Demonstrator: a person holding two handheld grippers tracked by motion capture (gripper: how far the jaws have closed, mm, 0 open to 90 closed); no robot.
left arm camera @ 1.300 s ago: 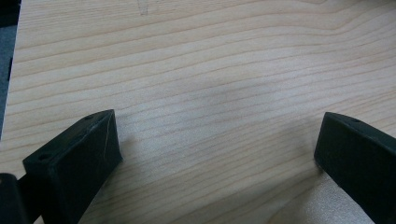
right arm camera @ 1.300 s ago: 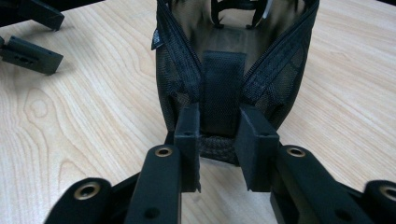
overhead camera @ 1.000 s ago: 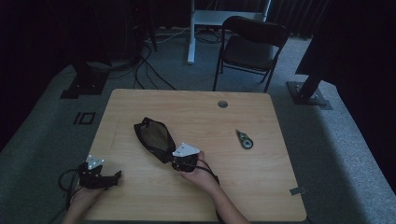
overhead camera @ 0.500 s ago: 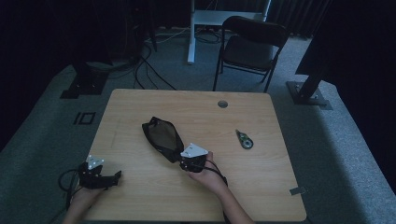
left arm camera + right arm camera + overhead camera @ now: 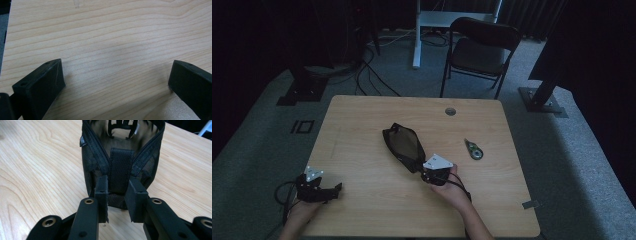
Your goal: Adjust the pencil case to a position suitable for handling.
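Table (image 5: 362, 125): pouch (image 5: 403, 145) apparently dragged rightward.

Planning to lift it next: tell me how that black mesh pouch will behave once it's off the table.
Probably floppy: the black mesh pouch is thin netting with a gaping zipper, so it should sag below the right gripper clamping its end tab. Likely light, and see-through mesh suggests little inside.

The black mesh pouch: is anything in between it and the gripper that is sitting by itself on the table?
No. Bare table lies between the left gripper and the black mesh pouch. The right gripper is clamped on the pouch's near end.
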